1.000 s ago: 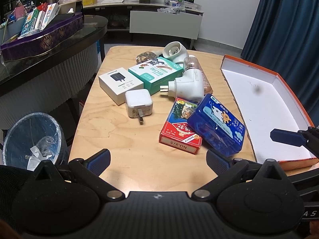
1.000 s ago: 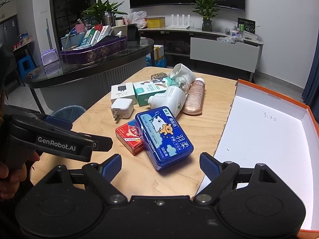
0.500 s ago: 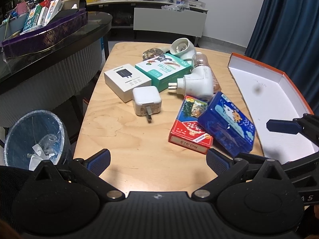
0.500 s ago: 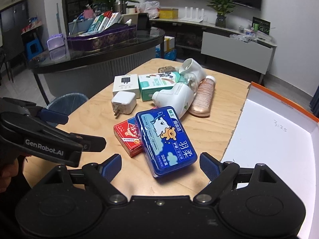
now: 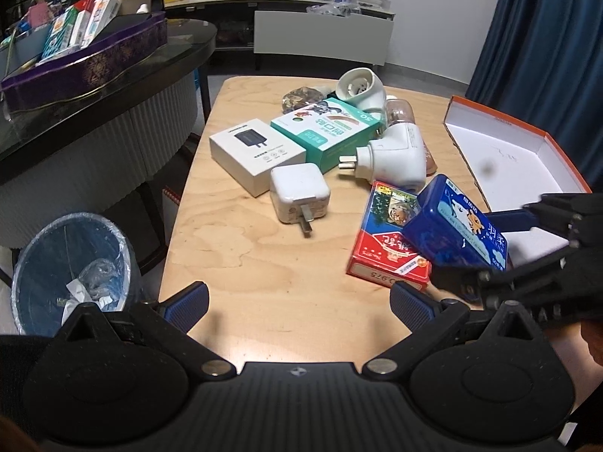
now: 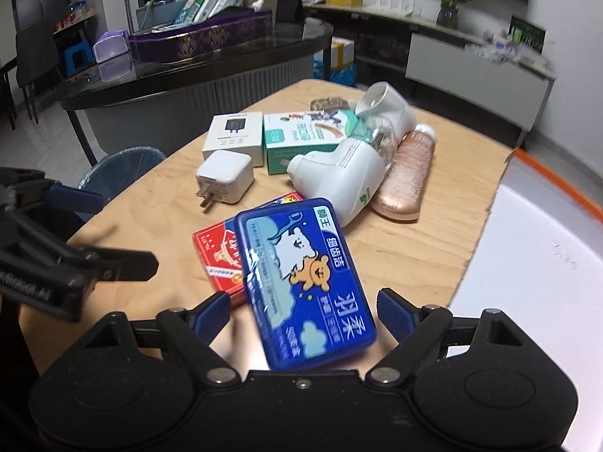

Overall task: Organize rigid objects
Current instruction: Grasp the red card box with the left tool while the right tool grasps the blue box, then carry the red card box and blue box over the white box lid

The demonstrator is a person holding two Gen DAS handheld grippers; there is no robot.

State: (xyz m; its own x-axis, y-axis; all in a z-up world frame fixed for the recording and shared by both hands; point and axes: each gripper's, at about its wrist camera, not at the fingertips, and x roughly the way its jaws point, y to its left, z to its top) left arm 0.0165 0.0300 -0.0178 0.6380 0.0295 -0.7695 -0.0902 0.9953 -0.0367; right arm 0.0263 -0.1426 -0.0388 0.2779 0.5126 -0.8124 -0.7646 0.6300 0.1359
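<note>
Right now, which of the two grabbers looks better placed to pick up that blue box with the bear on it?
The right gripper: the blue box already lies between its closing fingers, not yet pinched. The left gripper hangs open over bare table, off to the side.

My left wrist camera looks down along its fingers from the near edge of the wooden table [image 5: 241,263], facing the far wall, with the blue tin [image 5: 456,226] off to its right. My right wrist camera sits much closer, almost directly over that blue tin [image 6: 305,282], angled down. Both views share the tin, the red card box [image 5: 388,252] beneath it and the white charger [image 6: 226,177] beyond it.
</note>
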